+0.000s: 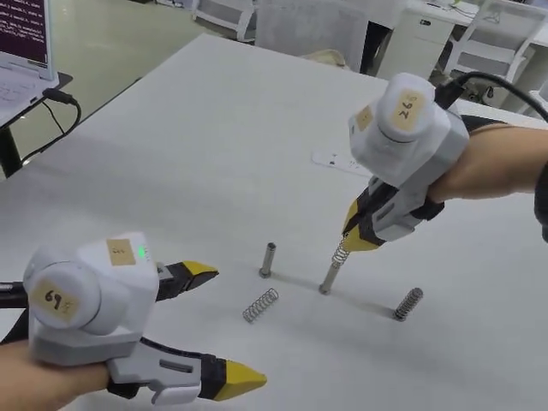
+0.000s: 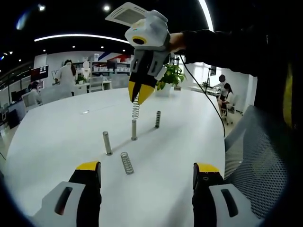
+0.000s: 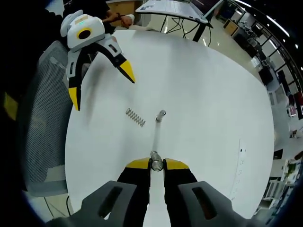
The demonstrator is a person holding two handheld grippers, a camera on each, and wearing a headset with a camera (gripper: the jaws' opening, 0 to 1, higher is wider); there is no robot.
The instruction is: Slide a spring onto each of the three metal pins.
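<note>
Three metal pins stand in a row on the white table (image 1: 188,154). The left pin (image 1: 268,259) (image 2: 107,142) (image 3: 161,115) is bare. My right gripper (image 1: 353,242) (image 2: 140,97) (image 3: 157,164) is shut on a spring (image 1: 342,251) (image 2: 136,109) (image 3: 156,163), held upright with its lower end at the top of the middle pin (image 1: 329,278) (image 2: 134,130). The right pin (image 1: 408,303) (image 2: 157,119) wears a spring. A loose spring (image 1: 260,306) (image 2: 126,162) (image 3: 135,117) lies flat in front of the pins. My left gripper (image 1: 224,327) (image 2: 147,168) (image 3: 103,89) hovers open near the loose spring, holding nothing.
A small paper sheet (image 1: 338,161) lies on the table behind the pins. A laptop (image 1: 21,43) with cables sits on a stand off the table's left edge. A mesh chair (image 2: 265,165) stands at the near side. White chairs and desks (image 1: 479,43) are beyond the far edge.
</note>
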